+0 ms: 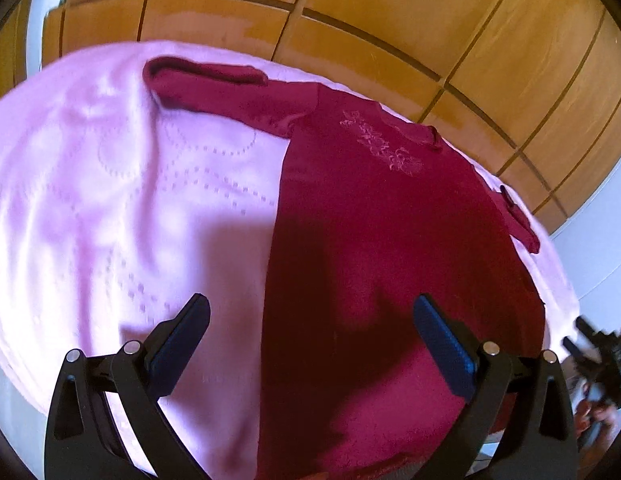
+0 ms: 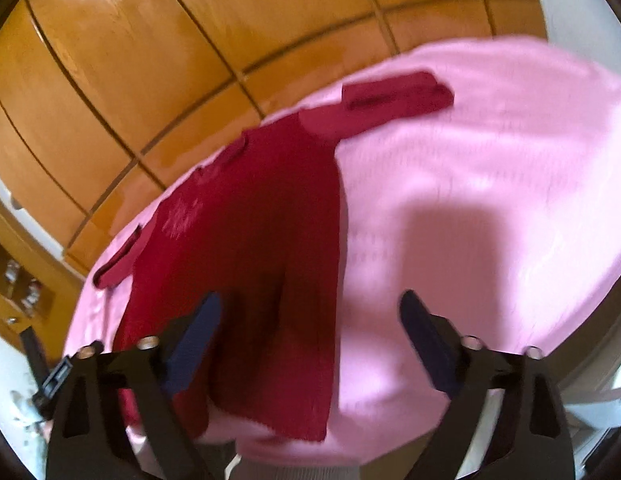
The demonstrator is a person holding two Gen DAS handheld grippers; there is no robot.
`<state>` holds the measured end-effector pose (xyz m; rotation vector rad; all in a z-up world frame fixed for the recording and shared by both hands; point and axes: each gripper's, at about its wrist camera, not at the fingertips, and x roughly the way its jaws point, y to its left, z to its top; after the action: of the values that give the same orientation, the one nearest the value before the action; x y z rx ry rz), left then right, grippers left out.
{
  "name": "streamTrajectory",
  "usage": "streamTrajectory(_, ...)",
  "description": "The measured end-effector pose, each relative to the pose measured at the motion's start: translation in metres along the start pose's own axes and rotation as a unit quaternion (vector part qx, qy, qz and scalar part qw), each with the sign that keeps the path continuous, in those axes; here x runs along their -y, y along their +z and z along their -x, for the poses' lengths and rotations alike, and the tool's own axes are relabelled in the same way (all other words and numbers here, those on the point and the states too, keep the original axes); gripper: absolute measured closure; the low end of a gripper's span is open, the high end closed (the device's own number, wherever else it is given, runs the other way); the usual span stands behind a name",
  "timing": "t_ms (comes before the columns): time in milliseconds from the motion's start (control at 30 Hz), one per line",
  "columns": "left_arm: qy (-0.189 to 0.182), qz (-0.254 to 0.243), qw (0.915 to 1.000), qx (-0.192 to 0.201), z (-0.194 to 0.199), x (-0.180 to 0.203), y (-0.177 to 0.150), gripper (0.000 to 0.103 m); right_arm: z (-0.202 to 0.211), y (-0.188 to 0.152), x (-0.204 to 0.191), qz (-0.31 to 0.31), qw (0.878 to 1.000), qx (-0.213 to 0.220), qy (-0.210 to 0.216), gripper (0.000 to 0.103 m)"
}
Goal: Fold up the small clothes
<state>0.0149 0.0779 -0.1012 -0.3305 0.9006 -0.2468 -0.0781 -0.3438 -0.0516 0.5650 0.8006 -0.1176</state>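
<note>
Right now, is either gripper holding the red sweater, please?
No, the left gripper and right gripper both hover open above the red sweater.

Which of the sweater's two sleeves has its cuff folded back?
The long sleeve stretched across the pink blanket, its cuff doubled back. The other sleeve lies short against the red sweater near the blanket's edge.
</note>
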Motion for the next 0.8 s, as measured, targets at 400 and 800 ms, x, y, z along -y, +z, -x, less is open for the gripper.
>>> streamTrajectory(400,-0.004,-0.042,0.9990,-0.010,-0.010,-0.001,-0.022,0.002,-0.035,-0.037,0.014,-0.021,0.996,-0.078,0.041,0.087)
streamTrajectory(800,-0.001,-0.092,0.9957,-0.015,-0.007,0.000,-0.029,0.002,-0.010,-0.013,0.058,-0.022,0.999,-0.046,-0.019,0.094)
